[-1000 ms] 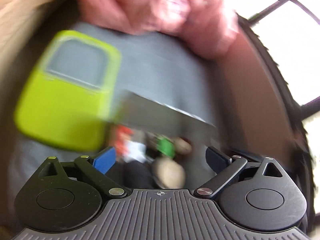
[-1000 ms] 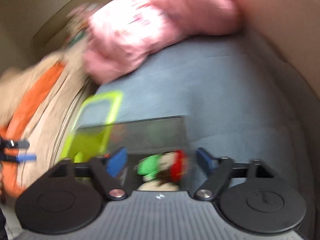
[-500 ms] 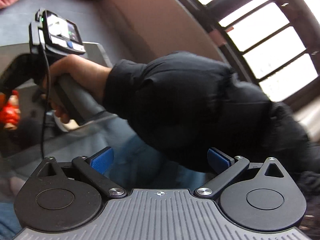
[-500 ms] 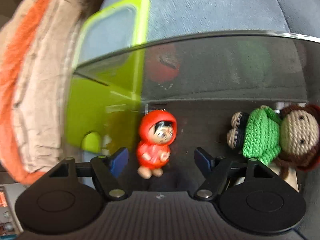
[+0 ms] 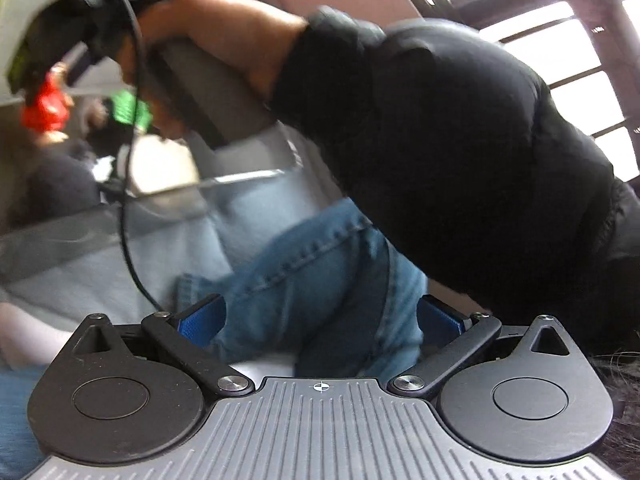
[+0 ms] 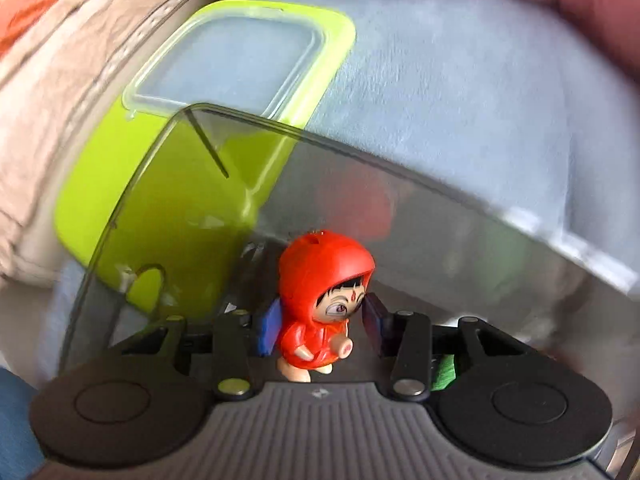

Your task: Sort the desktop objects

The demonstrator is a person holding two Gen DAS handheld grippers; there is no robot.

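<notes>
Right wrist view: right tool (image 6: 320, 320) closing around red-hooded figurine (image 6: 320, 300), pads not yet pressing

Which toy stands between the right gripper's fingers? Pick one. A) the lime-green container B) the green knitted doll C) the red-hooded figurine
C: in the right wrist view the red-hooded figurine stands upright between the closing fingers of the right gripper; the lime-green container lies behind, to the left.
</notes>
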